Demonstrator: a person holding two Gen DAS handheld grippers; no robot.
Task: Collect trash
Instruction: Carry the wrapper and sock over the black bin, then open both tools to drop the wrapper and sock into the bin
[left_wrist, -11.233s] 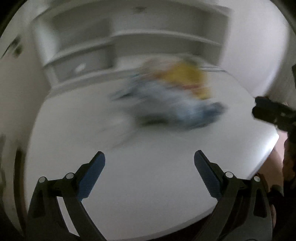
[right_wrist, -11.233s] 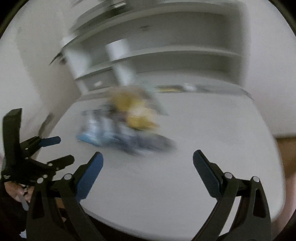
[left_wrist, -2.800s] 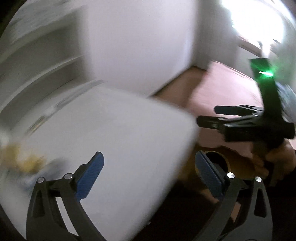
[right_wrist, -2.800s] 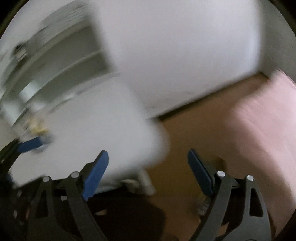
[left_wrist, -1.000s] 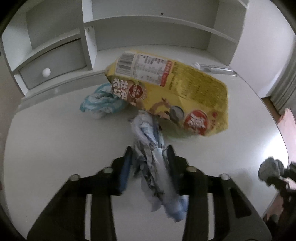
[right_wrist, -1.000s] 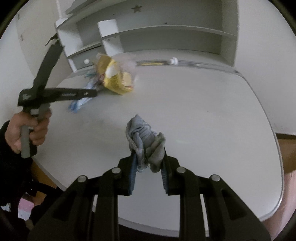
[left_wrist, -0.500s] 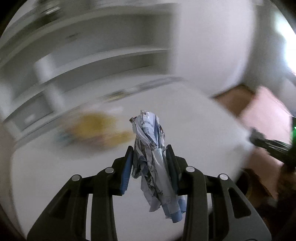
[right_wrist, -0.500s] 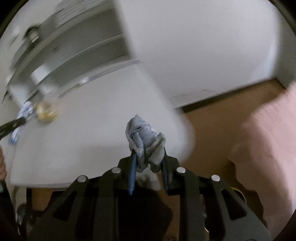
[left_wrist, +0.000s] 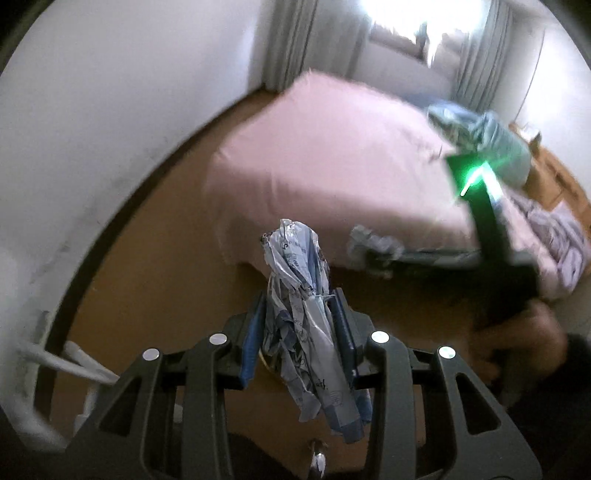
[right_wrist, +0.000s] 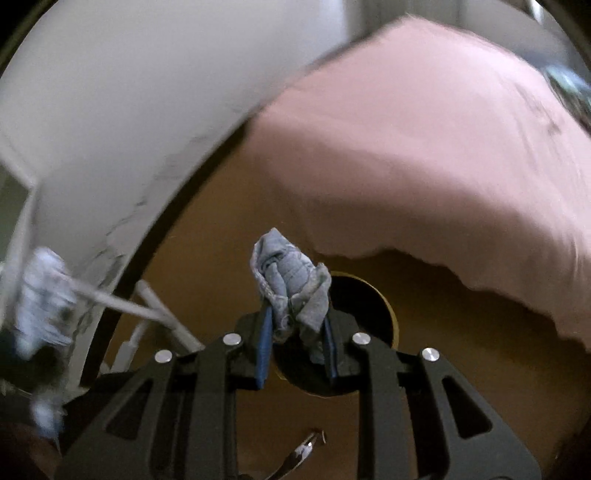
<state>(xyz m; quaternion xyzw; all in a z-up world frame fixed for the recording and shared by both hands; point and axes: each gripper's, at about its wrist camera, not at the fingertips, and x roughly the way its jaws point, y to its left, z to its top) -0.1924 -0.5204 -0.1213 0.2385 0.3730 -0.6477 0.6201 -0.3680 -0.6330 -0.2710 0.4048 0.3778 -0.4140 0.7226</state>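
My right claw (right_wrist: 295, 325) pinches a grey wad (right_wrist: 290, 288), left claw (left_wrist: 299, 332) clamps a crumpled wrapper (left_wrist: 303, 302); I should centre over the dark bin (right_wrist: 369, 310), lower frame, before releasing.

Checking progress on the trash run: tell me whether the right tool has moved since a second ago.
Yes. The right tool, shut on the grey wad, has swung off the white desk and now points down at the floor, over a dark round bin beside the pink bed.
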